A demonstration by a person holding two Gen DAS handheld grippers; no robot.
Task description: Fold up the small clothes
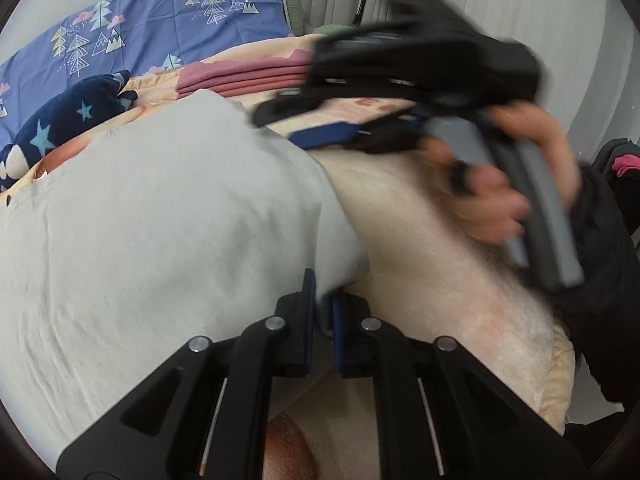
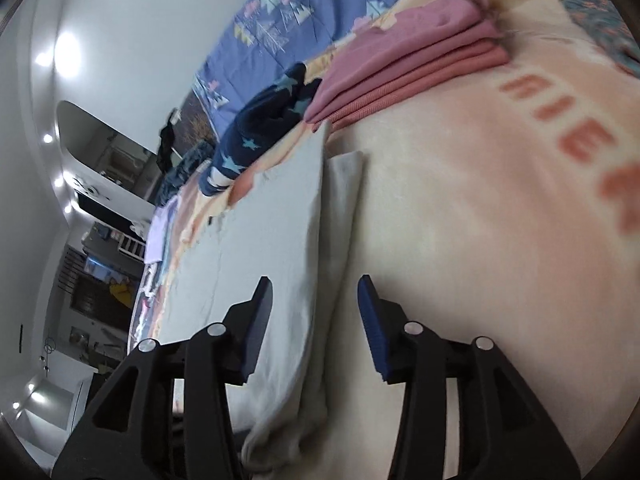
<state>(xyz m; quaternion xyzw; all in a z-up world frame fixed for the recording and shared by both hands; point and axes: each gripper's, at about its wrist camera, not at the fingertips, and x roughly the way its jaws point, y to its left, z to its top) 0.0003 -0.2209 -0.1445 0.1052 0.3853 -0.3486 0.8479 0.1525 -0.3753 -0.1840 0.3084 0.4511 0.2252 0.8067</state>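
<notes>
Cream blanket [image 2: 460, 216] underneath, grey garment [image 1: 160, 216] spread flat, long edge running away. Left gripper [image 1: 323, 312] pinching near corner; right gripper [image 2: 316, 300] spread, astride same edge, nearer the fold.

One grey garment [image 1: 160, 208] lies spread near me. Farther off, four folded pink pieces sit in one stack [image 1: 244, 76]. One navy star-print garment [image 1: 68, 124] lies at far left. Two grippers, left [image 1: 323, 320] and right [image 2: 316, 312], work over one peach blanket [image 1: 440, 280].
</notes>
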